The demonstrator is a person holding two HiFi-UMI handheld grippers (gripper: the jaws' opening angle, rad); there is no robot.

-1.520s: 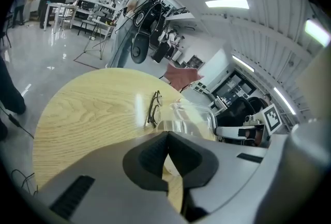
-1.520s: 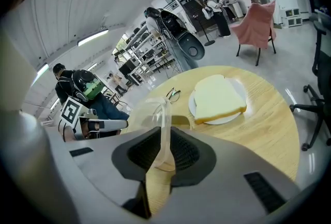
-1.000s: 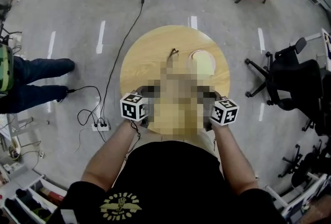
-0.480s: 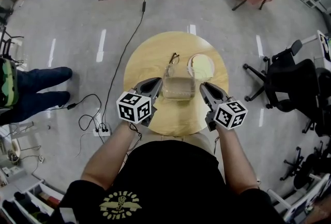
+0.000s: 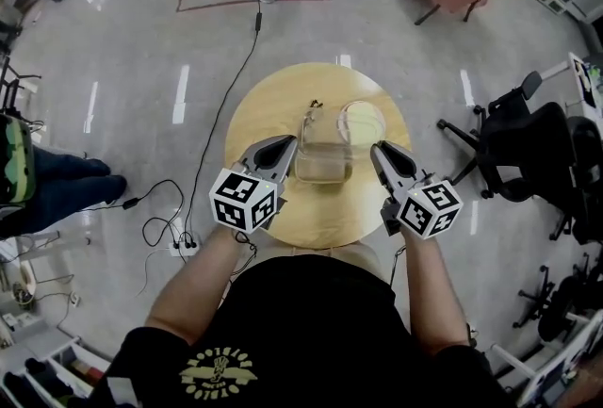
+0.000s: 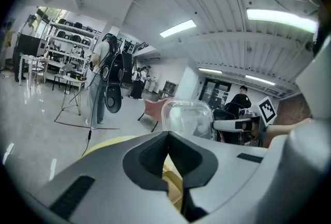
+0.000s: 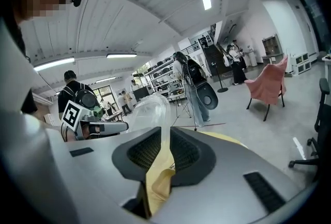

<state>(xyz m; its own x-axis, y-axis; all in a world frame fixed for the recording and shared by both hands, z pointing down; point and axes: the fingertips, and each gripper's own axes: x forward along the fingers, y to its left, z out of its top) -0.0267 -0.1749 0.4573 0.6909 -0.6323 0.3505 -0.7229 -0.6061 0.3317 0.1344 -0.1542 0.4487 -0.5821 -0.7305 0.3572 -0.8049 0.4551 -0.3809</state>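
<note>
**Bag clamped at both edges over the table**

Held between two tools: clear plastic bag [image 5: 323,156], spread level over the round wooden table [image 5: 283,208]. In the head view, left tool [image 5: 290,146] at the bag's left edge and right tool [image 5: 375,150] at its right edge. Both angled forward and inward, forearms spread in a V from the body, marker cubes nearest the person.

Visible from the head view alone: plate [image 5: 345,111] with slice of bread [image 5: 365,122] just behind the bag on the right, glasses [image 5: 314,104] beside the plate on the far part of the table. Neither to be made out in the gripper views, which look out level across the room.

Shown only by the left gripper view: jaws pressed together on the bag's edge, clear film rising above them, opposite marker cube [image 6: 269,110] beyond. Shown only by the right gripper view: jaws closed on a thin fold of the same film, running up between the pads.
</note>
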